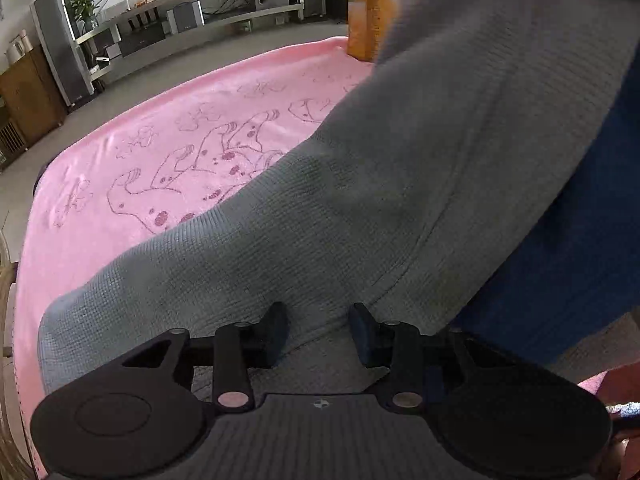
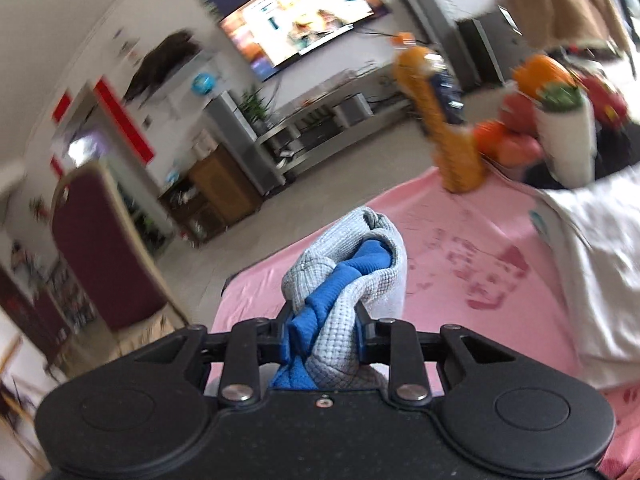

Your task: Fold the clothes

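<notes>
My right tool (image 2: 323, 332) is clamped on a bunched grey-and-blue garment (image 1: 400, 184) lifted off the pink blanket (image 1: 132, 184), while my left tool (image 1: 319, 334) gapes empty beneath it; the thick wad could slip free, I judge.

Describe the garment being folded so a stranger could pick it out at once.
Start from the big pink blanket printed with cartoon animals. On it lies the grey waffle-knit top with blue panels, a bunched end of it pinched in the right gripper, the open left gripper at its edge. The white garment nearby is smooth and plain; only this one is textured grey and blue.
</notes>
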The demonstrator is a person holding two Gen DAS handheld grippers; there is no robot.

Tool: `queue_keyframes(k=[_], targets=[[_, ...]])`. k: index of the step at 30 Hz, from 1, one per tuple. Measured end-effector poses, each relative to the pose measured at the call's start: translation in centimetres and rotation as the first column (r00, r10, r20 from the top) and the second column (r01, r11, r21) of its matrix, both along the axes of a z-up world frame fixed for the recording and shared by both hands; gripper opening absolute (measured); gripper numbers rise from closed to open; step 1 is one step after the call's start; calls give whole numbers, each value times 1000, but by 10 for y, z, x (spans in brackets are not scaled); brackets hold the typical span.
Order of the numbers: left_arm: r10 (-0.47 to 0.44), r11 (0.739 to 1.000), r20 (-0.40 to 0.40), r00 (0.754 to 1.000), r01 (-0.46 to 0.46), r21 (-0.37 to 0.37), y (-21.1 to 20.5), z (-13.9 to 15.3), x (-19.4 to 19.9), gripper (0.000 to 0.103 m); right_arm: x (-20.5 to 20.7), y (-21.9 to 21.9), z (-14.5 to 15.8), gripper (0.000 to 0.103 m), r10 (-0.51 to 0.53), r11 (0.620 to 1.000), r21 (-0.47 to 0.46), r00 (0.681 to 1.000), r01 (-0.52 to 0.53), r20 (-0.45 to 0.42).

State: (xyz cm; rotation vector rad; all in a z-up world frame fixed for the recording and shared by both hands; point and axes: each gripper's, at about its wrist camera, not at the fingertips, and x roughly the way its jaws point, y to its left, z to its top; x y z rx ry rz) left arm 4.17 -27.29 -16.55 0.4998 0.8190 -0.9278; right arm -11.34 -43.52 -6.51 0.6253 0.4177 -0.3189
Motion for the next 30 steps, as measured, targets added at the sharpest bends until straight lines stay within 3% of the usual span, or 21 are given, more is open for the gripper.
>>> queue_keyframes(k=[8, 13, 16, 19, 24, 27, 30], targets=[[118, 989, -19, 993, -119, -85, 103, 37, -1, 54, 39, 64, 37, 27, 74, 983, -165, 994, -87, -81], [211, 968, -34, 977, -213, -134, 169, 56, 0, 55, 71, 108, 43, 27, 137, 957, -238, 982, -164, -129], [340, 923, -57, 939, -345, -171, 213, 50, 6, 54, 93, 141, 39, 27, 174, 938, -272, 970, -216, -170], [433, 850, -155, 888, -459, -260, 250, 46, 18, 54, 121, 173, 26, 27, 213, 914, -297, 951, -275, -222], [541, 751, -219, 812, -584, -309, 275, 41, 24, 51, 167, 227, -11, 27, 295, 877, -281, 898, -390, -325], [570, 713, -254, 781, -624, -319, 284, 43, 26, 50, 190, 240, -47, 27, 308, 878, -231, 865, -419, -397], [586, 695, -279, 761, -649, -310, 285, 41, 30, 49, 201, 240, -82, 27, 300, 880, -202, 833, -429, -465]])
